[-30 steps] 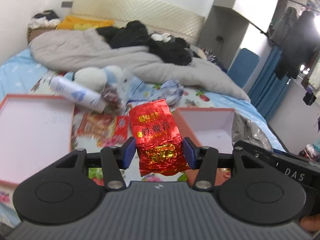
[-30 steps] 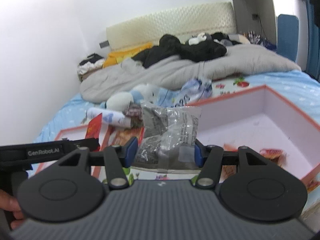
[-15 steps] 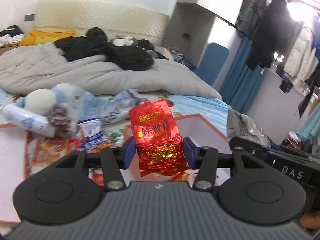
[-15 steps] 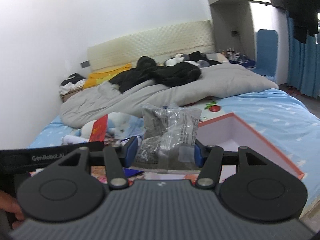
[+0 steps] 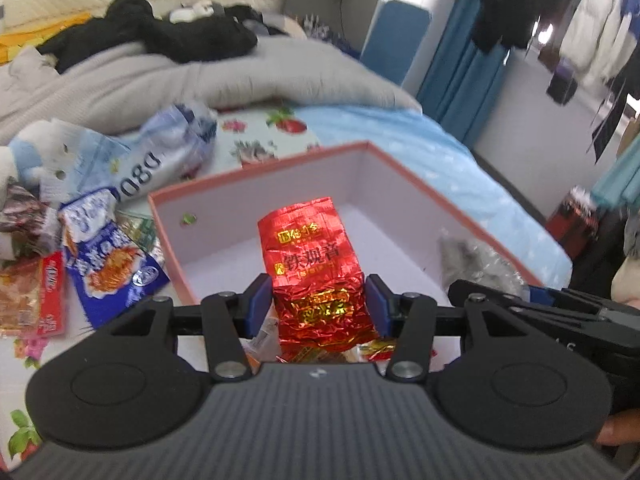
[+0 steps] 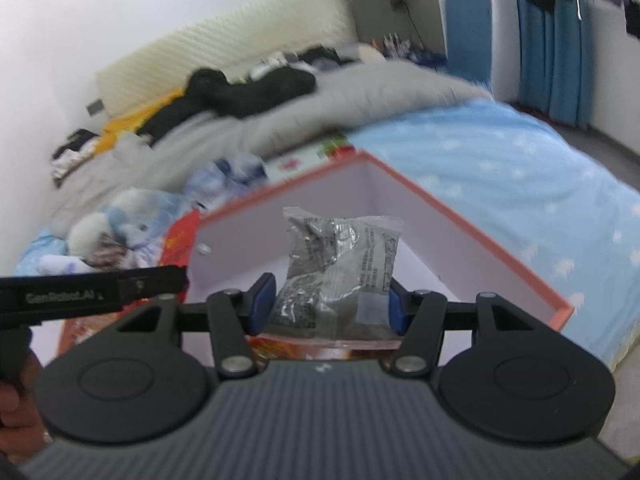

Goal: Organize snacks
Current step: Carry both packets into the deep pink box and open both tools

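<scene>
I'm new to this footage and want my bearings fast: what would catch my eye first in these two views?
The shiny red foil packet, clamped in the left gripper over the open pink-rimmed box on the bed. Next, the clear crinkly packet held in the right gripper above the same box. Loose snack packets lie on the floral sheet left of the box.

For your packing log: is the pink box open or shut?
Open. The pink box has no lid on; its pale inner walls and floor show behind the red tea packet.
</scene>
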`<move>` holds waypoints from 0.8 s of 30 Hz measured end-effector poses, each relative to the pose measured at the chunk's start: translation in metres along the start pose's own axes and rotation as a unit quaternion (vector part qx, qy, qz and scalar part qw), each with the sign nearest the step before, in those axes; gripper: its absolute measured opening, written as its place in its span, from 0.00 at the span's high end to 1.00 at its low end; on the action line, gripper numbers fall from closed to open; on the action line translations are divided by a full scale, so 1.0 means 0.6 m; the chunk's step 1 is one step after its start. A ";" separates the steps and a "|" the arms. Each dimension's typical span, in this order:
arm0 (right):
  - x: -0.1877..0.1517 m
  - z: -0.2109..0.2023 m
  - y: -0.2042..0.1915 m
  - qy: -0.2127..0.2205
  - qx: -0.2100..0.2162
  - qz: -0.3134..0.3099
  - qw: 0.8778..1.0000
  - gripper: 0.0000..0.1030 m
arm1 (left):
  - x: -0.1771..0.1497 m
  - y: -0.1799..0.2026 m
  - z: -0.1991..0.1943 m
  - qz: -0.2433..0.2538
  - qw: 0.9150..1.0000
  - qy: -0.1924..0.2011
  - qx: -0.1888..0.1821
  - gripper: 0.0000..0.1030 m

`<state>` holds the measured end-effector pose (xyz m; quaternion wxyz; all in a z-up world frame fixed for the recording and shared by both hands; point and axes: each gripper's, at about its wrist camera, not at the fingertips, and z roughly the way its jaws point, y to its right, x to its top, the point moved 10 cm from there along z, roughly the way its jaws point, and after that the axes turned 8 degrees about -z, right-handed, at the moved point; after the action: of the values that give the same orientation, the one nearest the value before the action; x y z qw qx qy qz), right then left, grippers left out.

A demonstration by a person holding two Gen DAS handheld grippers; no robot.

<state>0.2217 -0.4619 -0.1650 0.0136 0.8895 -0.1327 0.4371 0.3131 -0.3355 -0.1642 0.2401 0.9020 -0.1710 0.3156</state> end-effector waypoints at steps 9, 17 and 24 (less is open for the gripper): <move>-0.046 0.064 0.016 -0.044 0.003 0.000 0.999 0.53 | -0.031 -0.020 0.081 -0.007 0.999 -0.051 -0.002 0.42; -0.047 0.042 0.015 -0.032 0.005 0.013 0.999 0.53 | -0.018 -0.014 0.044 -0.006 1.000 -0.025 -0.007 0.31; -0.012 -0.028 -0.009 0.010 0.011 0.010 1.000 0.53 | 0.008 0.006 -0.069 0.004 1.000 0.030 -0.007 0.31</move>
<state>0.2059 -0.4527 -0.1599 0.0009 0.8838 -0.1368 0.4473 0.2947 -0.3169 -0.1314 0.2497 0.8896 -0.1696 0.3429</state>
